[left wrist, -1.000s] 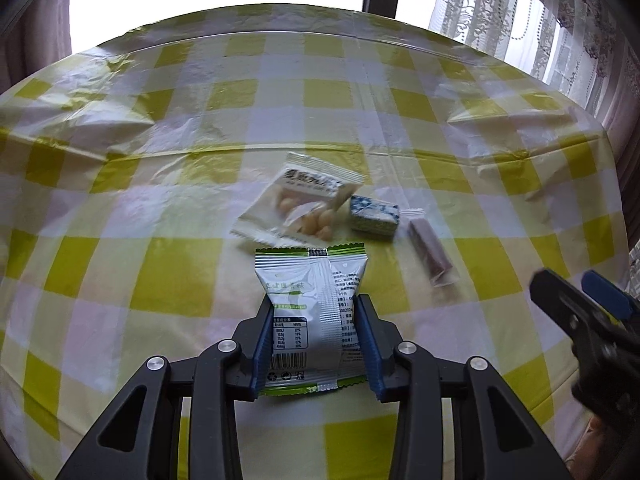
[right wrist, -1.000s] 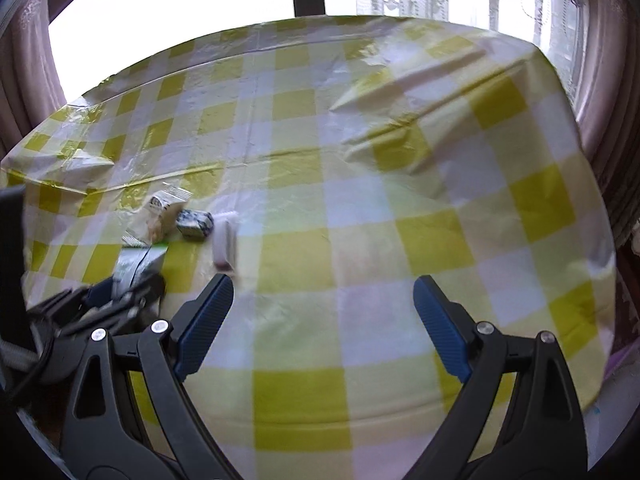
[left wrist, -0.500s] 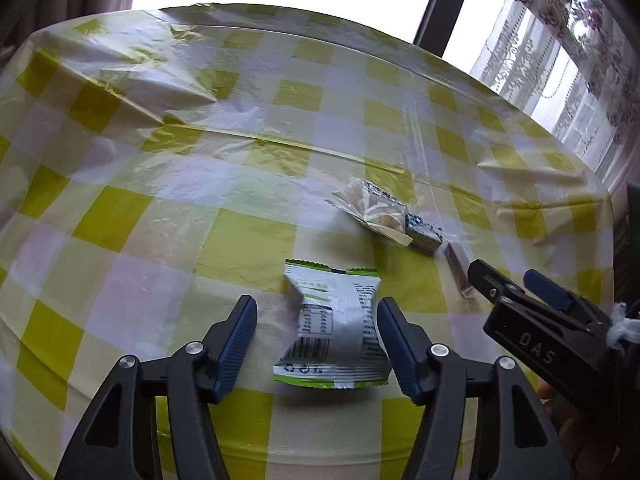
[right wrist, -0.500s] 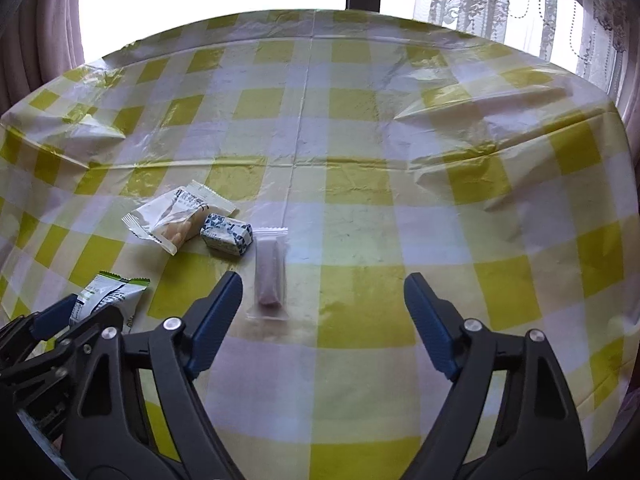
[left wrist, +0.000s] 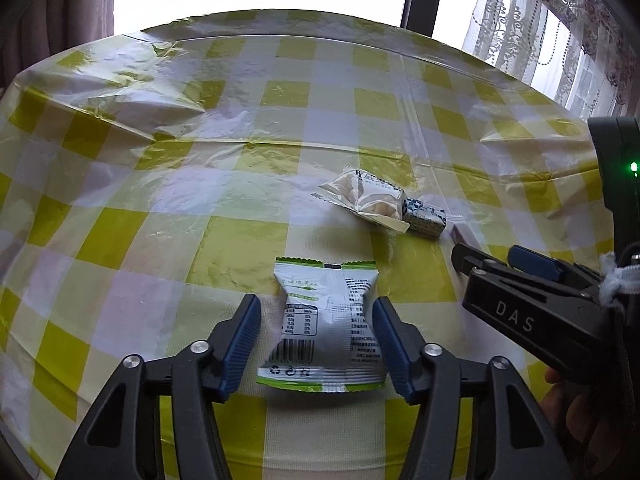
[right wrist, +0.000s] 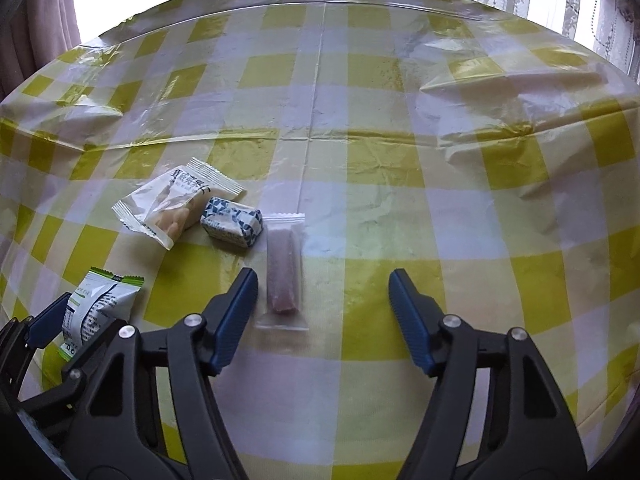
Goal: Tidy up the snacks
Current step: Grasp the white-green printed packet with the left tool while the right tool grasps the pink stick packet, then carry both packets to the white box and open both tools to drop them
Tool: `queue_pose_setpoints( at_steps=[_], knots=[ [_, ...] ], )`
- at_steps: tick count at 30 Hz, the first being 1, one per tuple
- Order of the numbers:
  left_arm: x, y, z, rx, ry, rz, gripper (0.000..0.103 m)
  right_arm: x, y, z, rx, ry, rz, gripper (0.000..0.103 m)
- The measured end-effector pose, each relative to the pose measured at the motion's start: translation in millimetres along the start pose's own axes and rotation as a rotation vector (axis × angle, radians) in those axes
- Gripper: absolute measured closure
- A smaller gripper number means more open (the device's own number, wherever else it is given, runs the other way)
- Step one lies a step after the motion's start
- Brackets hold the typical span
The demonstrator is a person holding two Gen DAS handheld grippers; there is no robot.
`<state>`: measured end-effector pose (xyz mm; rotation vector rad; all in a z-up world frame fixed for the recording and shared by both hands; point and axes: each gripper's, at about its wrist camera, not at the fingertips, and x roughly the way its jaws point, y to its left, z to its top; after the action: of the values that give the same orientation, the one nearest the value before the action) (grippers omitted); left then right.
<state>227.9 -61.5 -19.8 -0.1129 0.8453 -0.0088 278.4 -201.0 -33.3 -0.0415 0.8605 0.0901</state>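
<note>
Left tool [left wrist: 316, 340] closing around the green snack packet [left wrist: 326, 320], pads not yet touching; right tool [right wrist: 322, 312], narrowing, must bracket the pink bar [right wrist: 283, 276].

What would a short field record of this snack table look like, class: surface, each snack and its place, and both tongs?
surface: yellow checked tablecloth
green-white packet: between left tongs, pads closing but apart from it
nut packet: touching blue-white wrapped block
clear-wrapped purple bar: just inside right tongs, near the left pad, jaws closing, untouched
</note>
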Motion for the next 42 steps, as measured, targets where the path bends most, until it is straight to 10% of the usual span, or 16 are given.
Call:
queue_pose_setpoints(
  at_steps=[6,23,42],
  knots=[
    [0.6,-7.5,-0.3,0.04,0.0,0.019,0.059,-2.8,13.5,-0.2,-0.06,-0.018,0.026,0.085],
    [-31.3,-19.6,-10.9,0.095,-0.092,0.101,0.066,-47.0,-12.9,-30.6,0.056,-0.042,0.148,0.088],
    [-100.8,-66.0,-44.4,0.197,-0.132,0.019,0.066,-117.5,-78.1,-80.7,0.265,-0.07,0.172,0.087]
  ],
)
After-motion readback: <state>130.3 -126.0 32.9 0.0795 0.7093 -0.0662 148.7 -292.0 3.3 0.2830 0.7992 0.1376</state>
